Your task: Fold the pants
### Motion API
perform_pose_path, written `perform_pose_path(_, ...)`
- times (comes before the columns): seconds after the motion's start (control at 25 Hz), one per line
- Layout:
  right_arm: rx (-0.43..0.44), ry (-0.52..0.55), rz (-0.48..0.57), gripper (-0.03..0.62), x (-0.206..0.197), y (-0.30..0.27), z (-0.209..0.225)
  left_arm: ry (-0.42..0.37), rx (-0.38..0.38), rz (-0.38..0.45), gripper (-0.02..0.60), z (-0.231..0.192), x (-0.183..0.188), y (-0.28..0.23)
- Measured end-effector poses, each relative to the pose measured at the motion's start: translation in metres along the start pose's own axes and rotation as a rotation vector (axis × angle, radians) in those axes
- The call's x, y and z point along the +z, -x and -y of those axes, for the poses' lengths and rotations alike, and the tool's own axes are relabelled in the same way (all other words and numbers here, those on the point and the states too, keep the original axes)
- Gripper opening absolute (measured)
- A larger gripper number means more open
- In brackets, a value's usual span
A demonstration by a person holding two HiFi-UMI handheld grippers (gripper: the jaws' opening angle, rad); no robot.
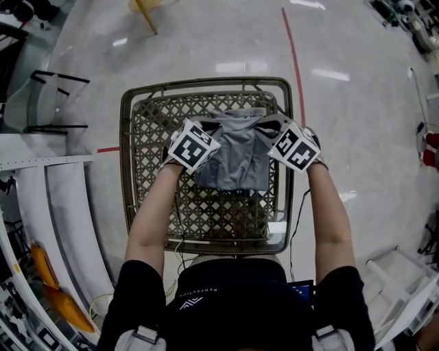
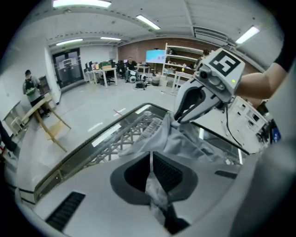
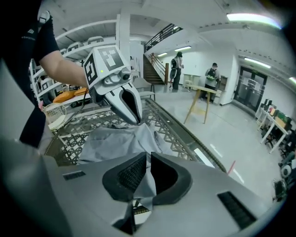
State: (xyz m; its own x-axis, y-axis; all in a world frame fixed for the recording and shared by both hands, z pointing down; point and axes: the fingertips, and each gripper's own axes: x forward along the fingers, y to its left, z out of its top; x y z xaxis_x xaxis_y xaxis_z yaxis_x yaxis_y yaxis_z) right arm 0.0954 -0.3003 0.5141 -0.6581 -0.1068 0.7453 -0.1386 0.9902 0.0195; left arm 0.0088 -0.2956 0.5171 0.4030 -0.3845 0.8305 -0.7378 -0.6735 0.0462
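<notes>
Grey pants (image 1: 232,156) lie partly folded on a lattice-topped table (image 1: 152,144), their far edge lifted. My left gripper (image 1: 214,127) is shut on the far left corner of the cloth, and my right gripper (image 1: 263,126) is shut on the far right corner. In the left gripper view the jaws (image 2: 151,172) pinch a strip of the grey pants (image 2: 187,142), and the right gripper (image 2: 178,118) bites the cloth just beyond. In the right gripper view the jaws (image 3: 148,176) clamp the pants (image 3: 113,142), with the left gripper (image 3: 136,120) gripping the opposite corner.
The table has a dark metal rim (image 1: 125,164) and stands on a shiny grey floor with a red line (image 1: 293,55). White shelving (image 1: 62,206) runs along the left, and a wooden frame (image 1: 145,17) stands beyond the table. People (image 3: 212,74) stand far off in the room.
</notes>
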Motion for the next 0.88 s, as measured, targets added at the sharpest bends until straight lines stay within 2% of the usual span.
perform_pose_path(0.12,0.041,0.01,-0.041,0.049,-0.007,-0.007,-0.009,-0.055,-0.107,-0.046,0.02,0.031,-0.007,-0.011)
perform_pose_path(0.24,0.046,0.003,-0.083,0.049,-0.018,-0.016,-0.008,-0.072,-0.142,-0.095,0.02,0.041,-0.018,-0.025)
perform_pose_path(0.36,0.024,-0.02,-0.085,0.049,-0.019,-0.019,-0.001,-0.046,-0.11,-0.111,0.02,0.031,-0.023,-0.036)
perform_pose_path(0.6,-0.071,-0.056,-0.065,0.049,-0.016,-0.017,0.017,0.019,0.006,-0.088,0.02,0.001,-0.015,-0.042)
perform_pose_path(0.72,-0.09,-0.073,-0.056,0.049,-0.016,-0.016,0.022,0.032,0.047,-0.05,0.02,-0.007,-0.006,-0.037)
perform_pose_path(0.88,-0.131,-0.086,-0.053,0.049,-0.018,-0.02,0.031,0.087,0.112,0.02,0.02,-0.025,0.004,-0.03)
